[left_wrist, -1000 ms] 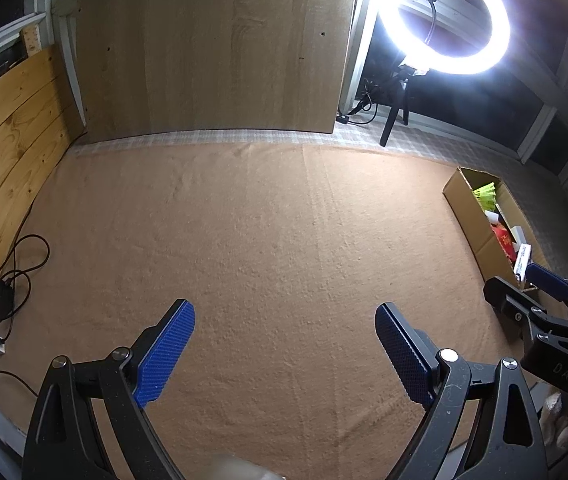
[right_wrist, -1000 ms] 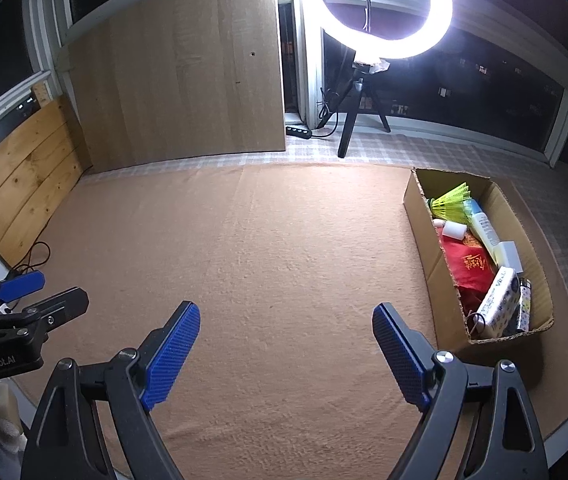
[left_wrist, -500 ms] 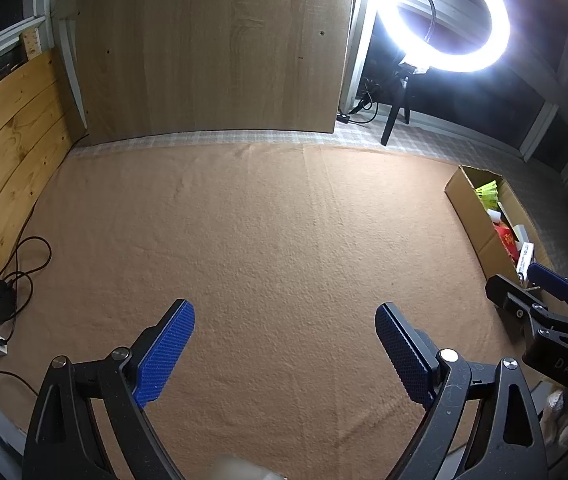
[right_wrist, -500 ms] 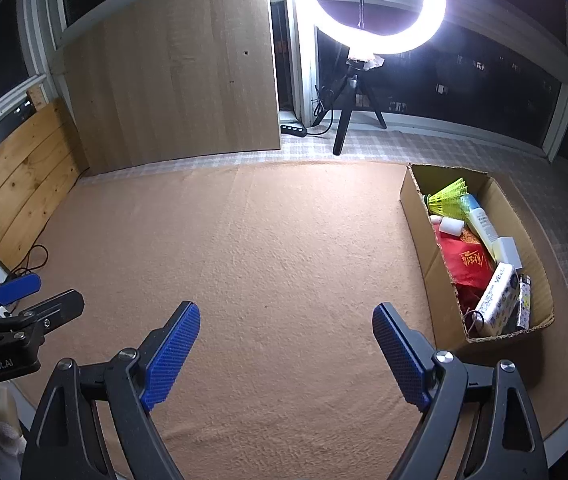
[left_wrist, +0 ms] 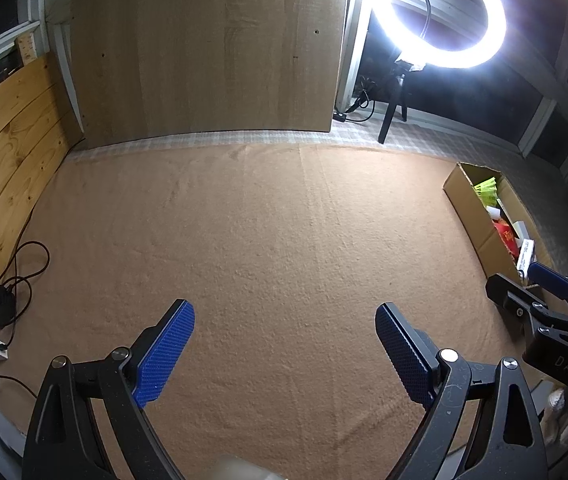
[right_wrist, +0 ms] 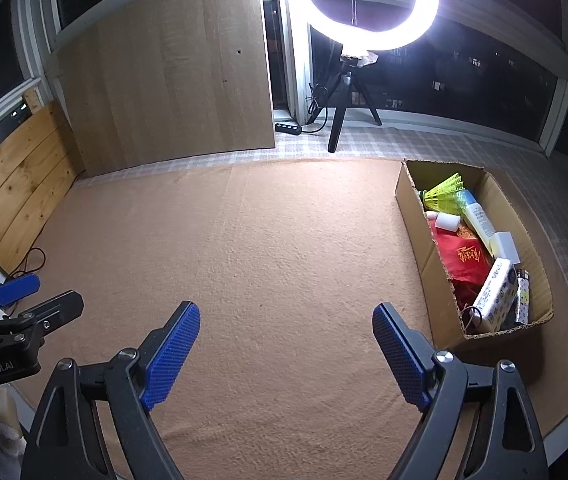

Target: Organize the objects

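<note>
Claws — two, both agape

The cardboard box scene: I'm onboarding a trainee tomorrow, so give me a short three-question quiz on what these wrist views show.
1. True or false: the cardboard box is empty.
2. Multiple choice: what lies between the fingers of the right gripper? A) a red pouch B) nothing, only bare brown cloth C) a shuttlecock
3. Fill in: the yellow shuttlecock lies at the box's ___ end, toward the ring light.

Key
1. False: it holds the shuttlecock, a red pouch, a white tube and more.
2. B; the left gripper is likewise open over the brown cloth.
3. Far.
</note>
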### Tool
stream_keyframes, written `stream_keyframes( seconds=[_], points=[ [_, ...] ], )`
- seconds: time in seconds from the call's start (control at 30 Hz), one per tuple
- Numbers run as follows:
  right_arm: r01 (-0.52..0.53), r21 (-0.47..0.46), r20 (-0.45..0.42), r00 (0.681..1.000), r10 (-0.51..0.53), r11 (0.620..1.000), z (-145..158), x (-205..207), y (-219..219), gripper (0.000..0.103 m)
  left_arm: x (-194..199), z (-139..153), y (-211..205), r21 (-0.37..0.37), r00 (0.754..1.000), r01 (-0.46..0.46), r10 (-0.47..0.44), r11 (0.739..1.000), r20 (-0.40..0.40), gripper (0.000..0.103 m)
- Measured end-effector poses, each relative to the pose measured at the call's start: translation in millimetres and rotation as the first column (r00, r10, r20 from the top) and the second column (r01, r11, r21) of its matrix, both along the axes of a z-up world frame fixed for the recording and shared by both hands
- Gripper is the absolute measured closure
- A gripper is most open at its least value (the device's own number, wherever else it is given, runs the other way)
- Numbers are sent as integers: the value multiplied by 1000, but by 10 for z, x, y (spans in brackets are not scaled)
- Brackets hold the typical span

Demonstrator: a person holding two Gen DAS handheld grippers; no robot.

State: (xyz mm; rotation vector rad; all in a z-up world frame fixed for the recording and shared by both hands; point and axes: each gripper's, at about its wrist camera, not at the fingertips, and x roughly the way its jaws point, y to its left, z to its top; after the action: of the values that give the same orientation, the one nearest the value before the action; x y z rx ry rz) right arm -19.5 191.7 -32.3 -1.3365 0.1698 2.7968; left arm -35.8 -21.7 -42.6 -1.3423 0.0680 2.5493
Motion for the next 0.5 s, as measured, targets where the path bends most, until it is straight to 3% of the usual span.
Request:
stream_keyframes(
  seconds=[0.5],
  points=[
    [1,-5,15,1000,-1,1000,-45,-43,0,17,-60,-61,3,-2,1000,0,0,1000,9,9]
  ],
)
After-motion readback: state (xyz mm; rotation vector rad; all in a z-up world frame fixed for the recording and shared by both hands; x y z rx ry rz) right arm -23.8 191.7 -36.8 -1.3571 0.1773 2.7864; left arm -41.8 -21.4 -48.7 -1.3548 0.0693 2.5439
